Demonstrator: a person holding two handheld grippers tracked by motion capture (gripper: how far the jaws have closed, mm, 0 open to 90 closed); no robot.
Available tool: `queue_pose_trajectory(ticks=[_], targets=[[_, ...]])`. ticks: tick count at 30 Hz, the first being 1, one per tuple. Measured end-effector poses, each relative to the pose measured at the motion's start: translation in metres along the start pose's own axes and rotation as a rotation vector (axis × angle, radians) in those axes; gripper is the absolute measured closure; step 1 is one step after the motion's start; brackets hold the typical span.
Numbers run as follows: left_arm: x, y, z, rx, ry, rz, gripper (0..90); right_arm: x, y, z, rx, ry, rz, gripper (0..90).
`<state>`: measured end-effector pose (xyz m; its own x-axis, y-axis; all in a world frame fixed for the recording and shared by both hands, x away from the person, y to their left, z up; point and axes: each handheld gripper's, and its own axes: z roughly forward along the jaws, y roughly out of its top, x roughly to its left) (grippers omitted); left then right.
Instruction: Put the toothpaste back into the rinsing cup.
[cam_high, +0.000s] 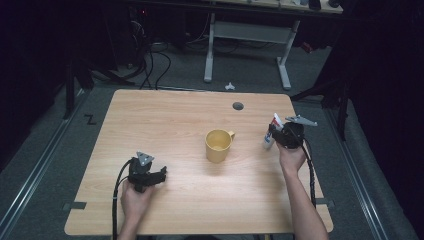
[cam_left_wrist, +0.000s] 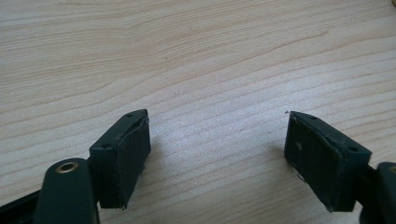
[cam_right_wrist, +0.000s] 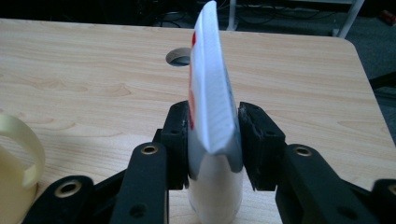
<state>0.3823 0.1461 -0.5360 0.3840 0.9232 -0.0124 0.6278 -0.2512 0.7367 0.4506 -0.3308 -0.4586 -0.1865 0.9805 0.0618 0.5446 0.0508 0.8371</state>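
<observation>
A white tube (cam_high: 275, 120) with red and blue print stands on end at the right side of the wooden table (cam_high: 175, 115). My right gripper (cam_high: 271, 134) is shut on it. In the right gripper view both black pads press the tube (cam_right_wrist: 212, 93) at its middle, with the crimped end pointing up and the right gripper (cam_right_wrist: 214, 140) low over the wood. A yellow mug (cam_high: 218, 145) stands at the table's centre, left of the tube; its handle (cam_right_wrist: 18, 154) shows at that view's left edge. My left gripper (cam_high: 162, 175) rests near the front left, open, with bare wood between the jaws (cam_left_wrist: 217, 158).
A round cable hole (cam_high: 238, 106) lies in the table top behind the mug and also appears behind the tube (cam_right_wrist: 180, 56). Beyond the far edge stand a white desk frame (cam_high: 210, 50) and floor cables (cam_high: 150, 65). The right table edge is close to the tube.
</observation>
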Motion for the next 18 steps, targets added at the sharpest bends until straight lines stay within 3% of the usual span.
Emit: queue_pose_trajectory(ticks=[4, 10, 18], targets=[[0.0, 0.0, 0.0, 0.0, 0.0, 0.0, 22.9, 0.0018, 0.0003, 0.0, -0.006, -0.012, -0.041, 67.9], [0.0, 0.0, 0.0, 0.0, 0.0, 0.0, 22.9, 0.003, 0.0014, 0.0004, 0.0, -0.008, -0.058, 69.0], [0.0, 0.0, 0.0, 0.0, 0.0, 0.0, 22.9, 0.0026, 0.0012, -0.0036, 0.003, 0.042, -0.066, 69.6]])
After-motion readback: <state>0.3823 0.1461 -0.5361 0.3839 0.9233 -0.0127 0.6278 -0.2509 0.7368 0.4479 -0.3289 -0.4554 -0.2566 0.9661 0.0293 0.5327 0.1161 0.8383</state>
